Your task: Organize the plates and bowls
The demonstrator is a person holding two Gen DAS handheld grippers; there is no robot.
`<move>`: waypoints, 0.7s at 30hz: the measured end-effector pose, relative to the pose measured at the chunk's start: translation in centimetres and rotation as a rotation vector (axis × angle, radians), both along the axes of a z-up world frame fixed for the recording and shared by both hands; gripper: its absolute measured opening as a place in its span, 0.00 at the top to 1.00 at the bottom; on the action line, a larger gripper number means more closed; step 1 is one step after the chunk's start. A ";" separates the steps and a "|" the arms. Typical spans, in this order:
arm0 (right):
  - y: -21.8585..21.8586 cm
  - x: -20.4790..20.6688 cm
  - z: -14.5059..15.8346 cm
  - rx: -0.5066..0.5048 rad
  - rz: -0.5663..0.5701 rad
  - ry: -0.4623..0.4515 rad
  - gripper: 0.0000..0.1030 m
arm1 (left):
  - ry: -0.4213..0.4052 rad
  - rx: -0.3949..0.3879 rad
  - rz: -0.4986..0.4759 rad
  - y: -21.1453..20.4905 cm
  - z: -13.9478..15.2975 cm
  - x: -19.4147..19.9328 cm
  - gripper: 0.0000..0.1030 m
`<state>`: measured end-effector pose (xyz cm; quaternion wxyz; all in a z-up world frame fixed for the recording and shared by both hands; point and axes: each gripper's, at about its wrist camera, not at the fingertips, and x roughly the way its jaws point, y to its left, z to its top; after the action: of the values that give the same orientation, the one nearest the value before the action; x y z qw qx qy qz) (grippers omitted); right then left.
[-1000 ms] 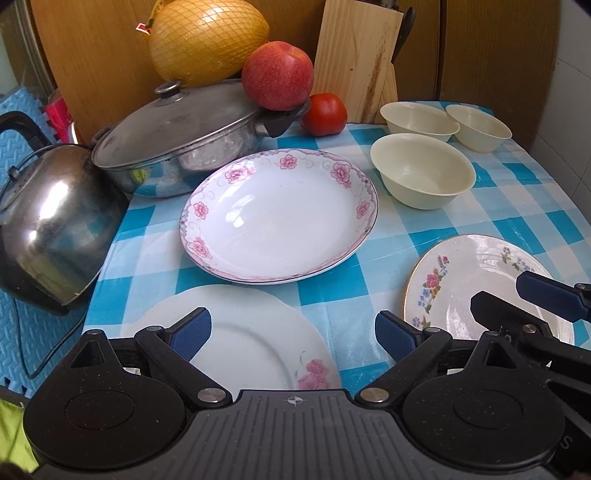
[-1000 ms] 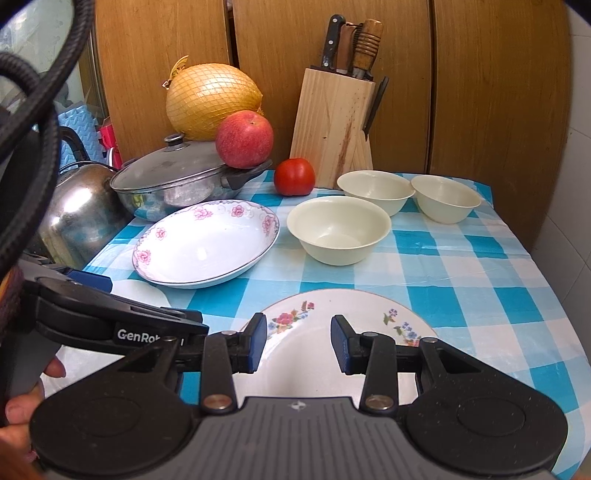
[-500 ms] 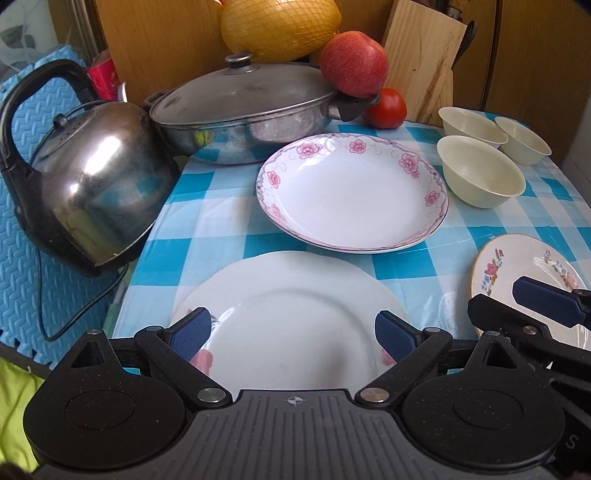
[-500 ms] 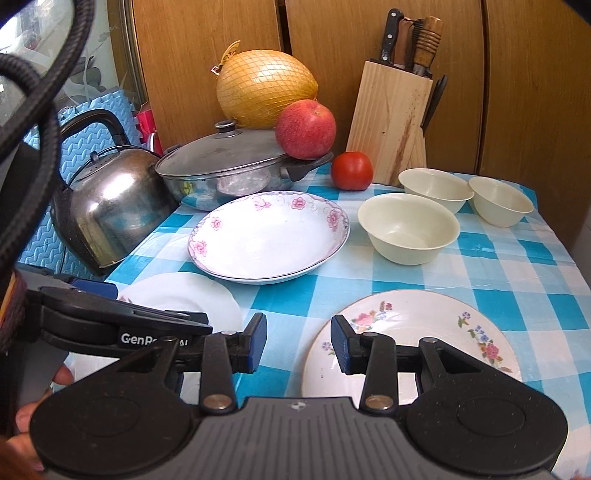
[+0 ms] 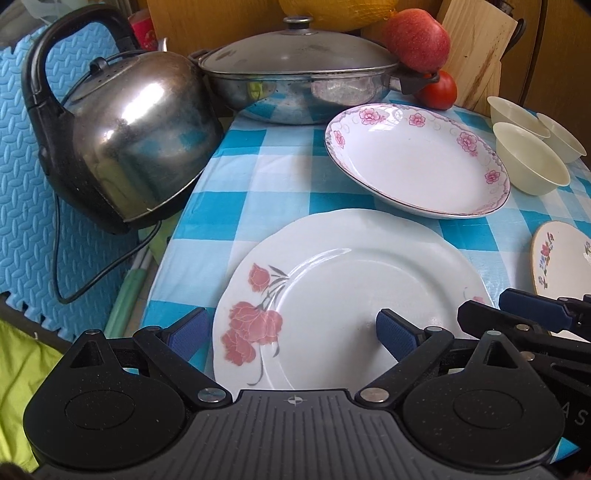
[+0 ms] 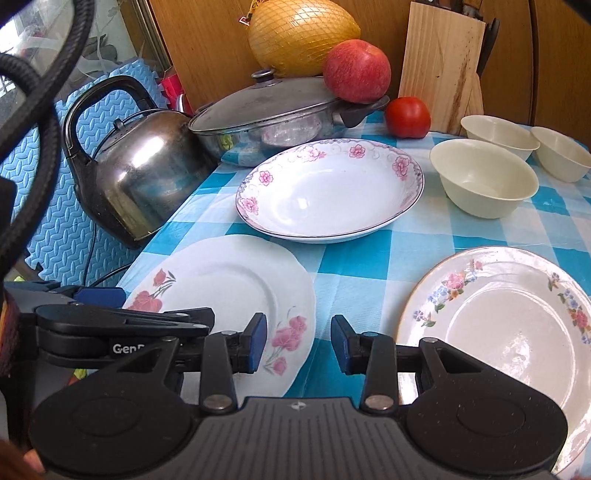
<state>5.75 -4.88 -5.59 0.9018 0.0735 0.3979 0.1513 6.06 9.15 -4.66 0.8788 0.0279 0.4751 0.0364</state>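
Note:
A white plate with red flowers (image 5: 351,291) (image 6: 229,284) lies at the table's near left edge. My left gripper (image 5: 291,332) is open wide, its jaws straddling the plate's near rim. A deep plate with pink flowers (image 5: 417,162) (image 6: 328,188) sits behind it. A gold-rimmed floral plate (image 6: 513,332) (image 5: 561,254) lies at the near right. My right gripper (image 6: 298,343) is open and empty, over the cloth between the two flat plates. Three cream bowls (image 6: 484,181) (image 5: 528,158) stand at the far right.
A steel kettle (image 5: 129,136) with a cord stands at the left, off the table edge. A lidded pan (image 5: 299,81), an apple (image 6: 356,70), a tomato (image 6: 408,116), a netted pomelo (image 6: 301,35) and a knife block (image 6: 441,70) line the back.
Both grippers have swung left. The red-flower plate now fills the left wrist view, and the kettle has come into view. Both grippers stay open.

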 end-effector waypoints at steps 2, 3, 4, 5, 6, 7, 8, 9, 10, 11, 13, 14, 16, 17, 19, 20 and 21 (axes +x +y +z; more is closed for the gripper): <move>0.0 0.4 -0.2 0.025 0.000 0.022 0.66 | 0.004 -0.013 0.006 0.4 0.0 0.0 0.04; 0.0 0.6 -0.4 0.035 0.001 0.033 0.66 | 0.003 -0.014 0.007 0.5 0.0 -0.1 0.03; 0.0 0.7 -0.5 0.049 0.003 0.042 0.65 | -0.001 -0.013 0.007 0.7 -0.1 -0.1 0.03; 0.0 0.8 -0.7 0.056 0.004 0.048 0.65 | -0.003 -0.014 0.007 0.8 -0.1 -0.2 0.02; 0.0 0.8 -0.7 0.059 0.005 0.049 0.65 | -0.008 -0.018 0.002 0.9 -0.2 -0.3 0.01; 0.0 0.8 -0.7 0.055 0.008 0.046 0.65 | -0.008 -0.024 0.001 1.0 -0.3 -0.4 0.00; 0.1 0.8 -0.7 0.050 0.010 0.044 0.65 | -0.011 -0.034 0.002 1.2 -0.4 -0.4 0.00; 0.1 0.8 -0.7 0.051 0.013 0.043 0.64 | -0.016 -0.046 0.003 1.4 -0.4 -0.5 0.00; 0.1 0.9 -0.7 0.052 0.012 0.043 0.63 | -0.017 -0.058 0.006 1.6 -0.5 -0.5 0.00; 0.2 0.8 -0.7 0.052 0.012 0.044 0.63 | -0.019 -0.076 0.013 1.8 -0.6 -0.6 0.00; 0.1 0.9 -0.7 0.062 0.012 0.052 0.63 | -0.019 -0.109 0.025 2.1 -0.8 -0.7 0.00; 0.0 1.0 -0.7 0.073 0.013 0.057 0.63 | -0.015 -0.124 0.027 2.2 -0.8 -0.6 0.00; -0.3 1.0 -0.8 0.085 0.019 0.061 0.64 | -0.014 -0.125 0.011 2.0 -0.8 -0.6 0.00; -0.4 1.1 -0.8 0.096 0.018 0.065 0.65 | -0.015 -0.125 0.004 1.8 -0.8 -0.5 0.00; -0.9 1.3 -0.9 0.136 0.015 0.084 0.65 | -0.015 -0.126 -0.005 1.6 -0.9 -0.5 0.00; -1.0 1.5 -1.0 0.149 0.024 0.092 0.65 | -0.015 -0.127 -0.009 1.5 -0.9 -0.5 0.00; -1.2 1.7 -1.0 0.159 0.027 0.101 0.65 | -0.015 -0.128 -0.016 1.4 -0.9 -0.4 0.00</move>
<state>7.42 -6.04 -6.56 0.8698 0.1470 0.4305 0.1909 5.66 10.57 -5.57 0.8826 -0.0248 0.4695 -0.0007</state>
